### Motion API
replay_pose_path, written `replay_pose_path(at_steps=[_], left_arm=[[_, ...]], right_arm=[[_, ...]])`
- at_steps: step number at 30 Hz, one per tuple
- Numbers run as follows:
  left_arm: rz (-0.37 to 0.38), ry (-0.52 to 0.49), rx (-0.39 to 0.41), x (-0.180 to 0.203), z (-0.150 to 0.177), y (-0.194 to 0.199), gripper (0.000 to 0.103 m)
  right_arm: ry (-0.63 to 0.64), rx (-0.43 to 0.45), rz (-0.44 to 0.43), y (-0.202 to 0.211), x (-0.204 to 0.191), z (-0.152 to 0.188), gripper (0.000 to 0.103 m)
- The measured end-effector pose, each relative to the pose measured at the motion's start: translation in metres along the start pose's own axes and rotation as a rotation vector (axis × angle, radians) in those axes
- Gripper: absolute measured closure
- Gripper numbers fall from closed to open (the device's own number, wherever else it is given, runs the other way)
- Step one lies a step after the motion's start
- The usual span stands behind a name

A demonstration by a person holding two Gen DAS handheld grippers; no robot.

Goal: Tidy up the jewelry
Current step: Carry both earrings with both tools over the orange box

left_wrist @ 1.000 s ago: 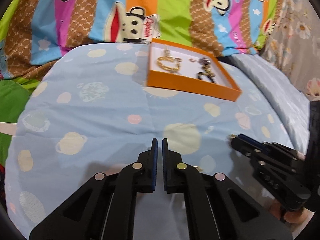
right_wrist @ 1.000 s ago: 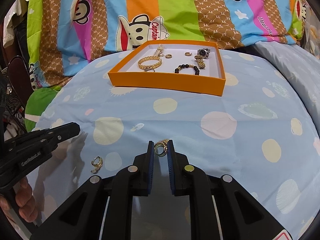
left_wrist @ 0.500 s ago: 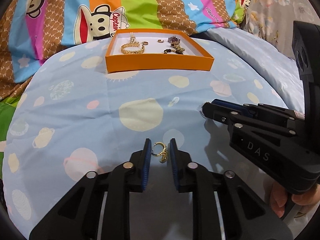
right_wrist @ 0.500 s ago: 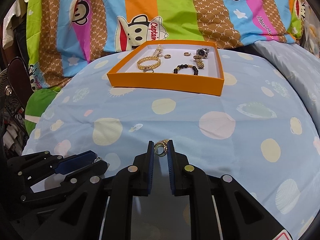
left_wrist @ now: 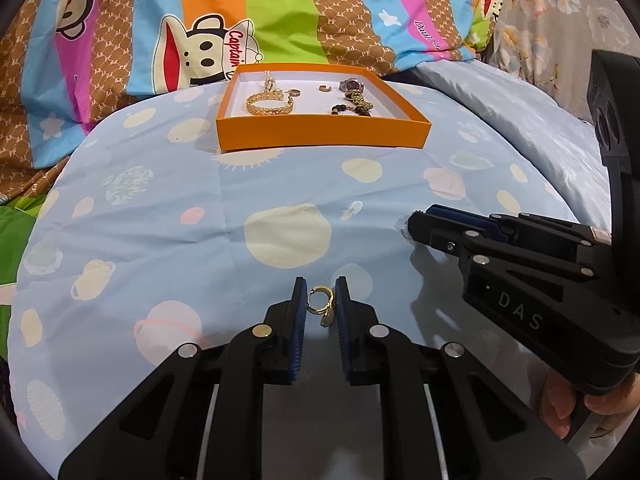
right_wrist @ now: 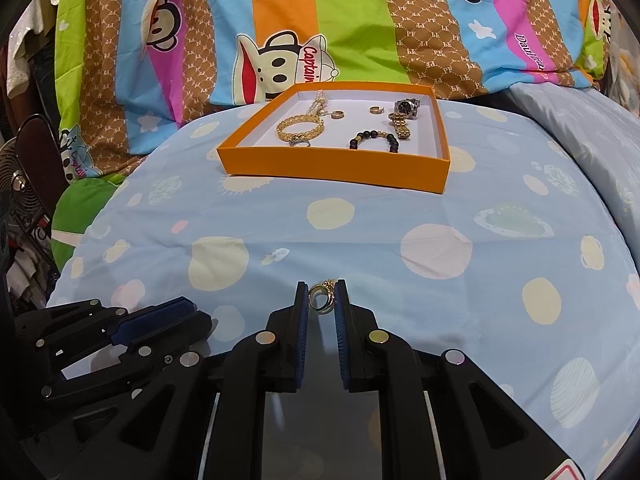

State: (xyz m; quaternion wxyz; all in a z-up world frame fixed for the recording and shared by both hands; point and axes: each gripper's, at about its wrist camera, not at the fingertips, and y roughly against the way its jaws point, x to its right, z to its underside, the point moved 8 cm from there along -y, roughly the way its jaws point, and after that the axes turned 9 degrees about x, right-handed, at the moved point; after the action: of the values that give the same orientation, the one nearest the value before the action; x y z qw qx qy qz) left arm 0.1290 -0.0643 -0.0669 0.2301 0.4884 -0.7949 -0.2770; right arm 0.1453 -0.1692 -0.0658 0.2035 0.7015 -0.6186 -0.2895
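An orange tray (left_wrist: 320,134) (right_wrist: 332,168) sits far ahead on the blue bedspread. It holds a gold chain bracelet (right_wrist: 299,127), a bead bracelet (right_wrist: 374,139), a watch (right_wrist: 404,114) and small rings. My left gripper (left_wrist: 321,300) is shut on a gold hoop earring (left_wrist: 320,302) with a small charm, held just above the bedspread. My right gripper (right_wrist: 322,298) is shut on a gold earring (right_wrist: 322,298). The right gripper also shows at the right of the left wrist view (left_wrist: 520,256), and the left gripper at the lower left of the right wrist view (right_wrist: 120,336).
A striped cartoon-monkey quilt (left_wrist: 280,12) lies bunched behind the tray. A floral fabric (left_wrist: 560,8) is at the far right. A fan and clutter (right_wrist: 20,200) stand off the bed's left edge.
My left gripper moved in beside the right one and closed on the gold hoop earring from the bedspread. The right gripper has kept its earring and hardly moved.
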Motion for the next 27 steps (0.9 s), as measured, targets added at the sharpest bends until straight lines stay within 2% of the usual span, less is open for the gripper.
replay_pose_path(at_steps=[18,27], left_arm=[[-0.064,0.003,0.032,-0.007,-0.01,0.0,0.089],[-0.07,-0.009,0.046,-0.007,-0.032,-0.002,0.089]], right_arm=[[0.044,-0.001,-0.02,0.002,-0.019,0.005,0.09],[0.049,-0.009,-0.018,0.0,-0.019,-0.003,0.09]])
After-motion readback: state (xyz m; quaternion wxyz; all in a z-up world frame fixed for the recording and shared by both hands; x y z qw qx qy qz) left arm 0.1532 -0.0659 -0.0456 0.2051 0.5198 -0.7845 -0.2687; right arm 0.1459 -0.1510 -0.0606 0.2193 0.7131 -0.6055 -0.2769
